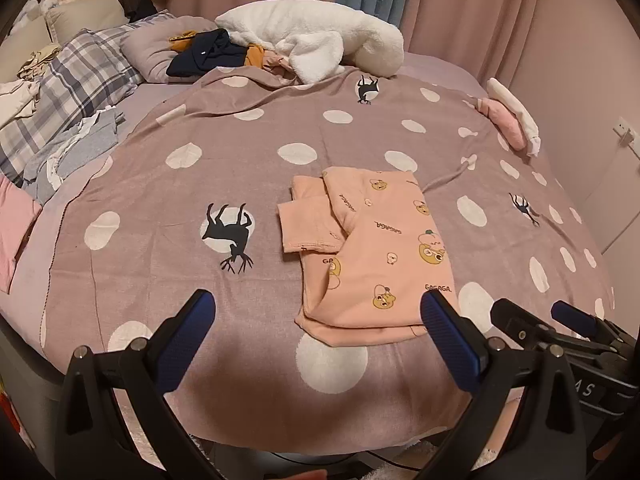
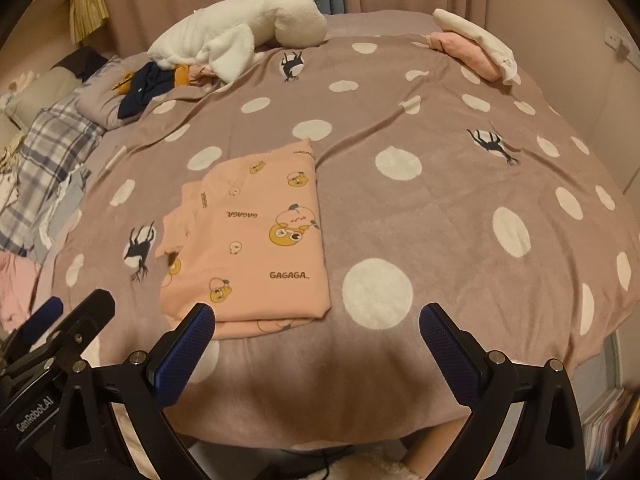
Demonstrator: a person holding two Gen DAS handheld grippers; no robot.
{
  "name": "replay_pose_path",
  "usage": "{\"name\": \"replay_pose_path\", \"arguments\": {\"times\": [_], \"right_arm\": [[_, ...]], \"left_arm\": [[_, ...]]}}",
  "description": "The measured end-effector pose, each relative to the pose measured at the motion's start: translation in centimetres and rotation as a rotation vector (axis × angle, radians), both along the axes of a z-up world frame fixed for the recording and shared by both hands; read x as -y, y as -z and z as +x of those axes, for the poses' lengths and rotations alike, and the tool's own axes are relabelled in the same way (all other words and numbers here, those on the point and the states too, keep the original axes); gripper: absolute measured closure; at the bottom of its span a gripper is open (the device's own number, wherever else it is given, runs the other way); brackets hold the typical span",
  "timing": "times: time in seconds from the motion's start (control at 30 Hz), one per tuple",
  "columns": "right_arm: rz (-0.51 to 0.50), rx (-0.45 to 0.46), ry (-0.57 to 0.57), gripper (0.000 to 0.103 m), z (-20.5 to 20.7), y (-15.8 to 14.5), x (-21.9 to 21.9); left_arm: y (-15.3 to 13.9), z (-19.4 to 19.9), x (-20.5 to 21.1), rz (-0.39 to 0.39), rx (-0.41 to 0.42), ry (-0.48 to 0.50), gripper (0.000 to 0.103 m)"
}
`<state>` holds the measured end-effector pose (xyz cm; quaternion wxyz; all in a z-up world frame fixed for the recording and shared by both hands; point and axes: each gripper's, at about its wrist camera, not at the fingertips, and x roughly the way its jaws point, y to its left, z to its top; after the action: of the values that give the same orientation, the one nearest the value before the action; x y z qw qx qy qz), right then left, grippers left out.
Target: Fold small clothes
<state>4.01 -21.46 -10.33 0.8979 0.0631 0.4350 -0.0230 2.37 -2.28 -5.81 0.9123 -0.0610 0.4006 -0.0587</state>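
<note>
Likely soft and limp, the peach printed shirt is best pinched at its near hem; left gripper and right gripper are held wide open, empty.

the pink shirt is soft matt knit cloth with flat printed cartoon bears. the spotted blanket under it looks like a short, slightly fuzzy towelling weave, also matt. the white throw at the far side is thick, fluffy fleece. both grippers' fingers are matt black plastic with blue pads (finely dimpled, rubbery-looking) and small shiny metal pivot pins.
</note>
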Motion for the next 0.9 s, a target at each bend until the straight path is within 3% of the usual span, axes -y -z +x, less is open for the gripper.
{"name": "replay_pose_path", "arguments": {"times": [0.9], "right_arm": [[0.003, 0.022, 0.015, 0.002, -0.10, -0.30, 0.81]], "left_arm": [[-0.30, 0.16, -0.14, 0.011, 0.007, -0.016, 0.000]]}}
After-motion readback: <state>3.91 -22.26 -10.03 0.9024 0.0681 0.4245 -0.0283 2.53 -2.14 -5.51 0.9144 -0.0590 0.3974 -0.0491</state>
